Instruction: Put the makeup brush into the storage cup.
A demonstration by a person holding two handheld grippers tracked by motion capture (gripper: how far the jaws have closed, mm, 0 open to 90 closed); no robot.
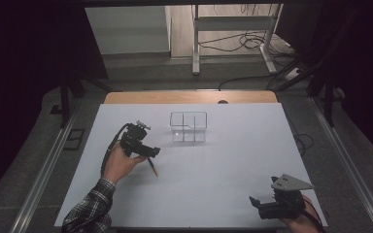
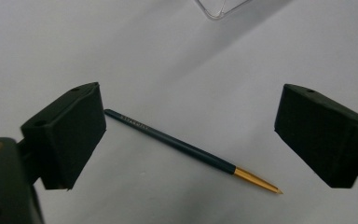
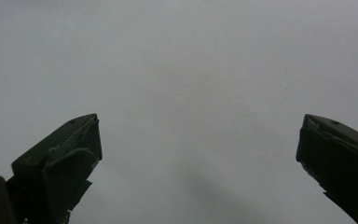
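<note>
Dim room with dark curtains at the sides, and in the middle a white table (image 1: 233, 194) with a wooden strip along its far edge. Taking the clear organizer (image 1: 189, 126) as the landmark: it's a see-through plastic box with dividers, standing at the far middle of the table.

The left gripper (image 1: 148, 151) sits just nearer the person and to the left of the organizer, held in the left hand (image 1: 119, 164), plaid sleeve coming up from the bottom edge. It's angled down at the tabletop. The right gripper (image 1: 255, 203) is well apart from the organizer, way down at the near right corner, grey plate on top, jaws pointing left.

The pencil (image 1: 153, 167) is a tiny sliver in the high view, right under the left gripper. The left gripper view gives way more: dark blue-green shaft, gold tip, lying flat on the table between the jaws, which stand wide apart and aren't touching it. A corner of the organizer peeks in at the top there.

Right gripper view: jaws spread wide over bare white table.
</note>
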